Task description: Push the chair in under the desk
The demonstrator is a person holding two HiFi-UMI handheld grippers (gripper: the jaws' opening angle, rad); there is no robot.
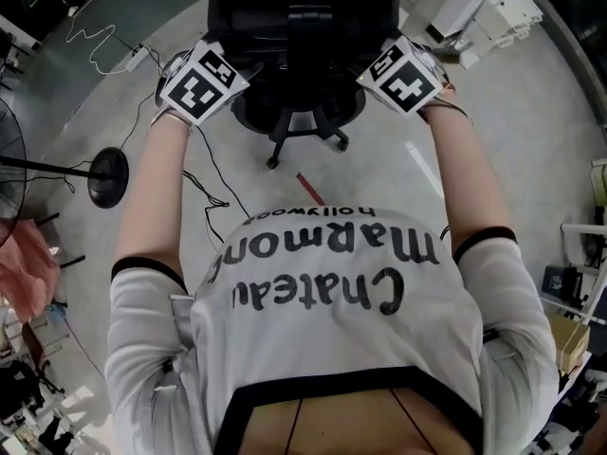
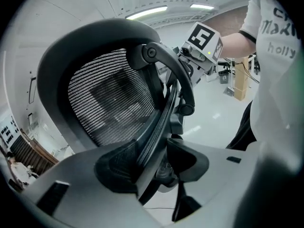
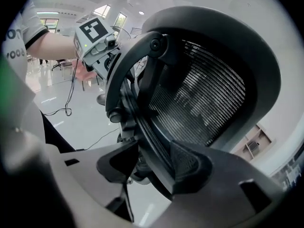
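The black mesh office chair (image 1: pixel 303 12) stands right in front of me, its backrest toward me and its star base (image 1: pixel 294 131) on the grey floor. My left gripper (image 1: pixel 216 64) is at the backrest's left edge. In the left gripper view the backrest (image 2: pixel 109 103) rim runs between the jaws of that gripper (image 2: pixel 159 158), and the pads sit against it. My right gripper (image 1: pixel 384 64) is at the backrest's right edge. There the rim of the backrest (image 3: pixel 204 94) lies between the jaws of that gripper (image 3: pixel 149 163), with a gap beside one pad. I see no desk.
A round black stand base (image 1: pixel 107 176) sits on the floor to the left, with thin cables (image 1: pixel 204 183) trailing toward the chair. A red mark (image 1: pixel 308 188) lies on the floor behind the chair base. White equipment (image 1: pixel 503 17) stands at the far right.
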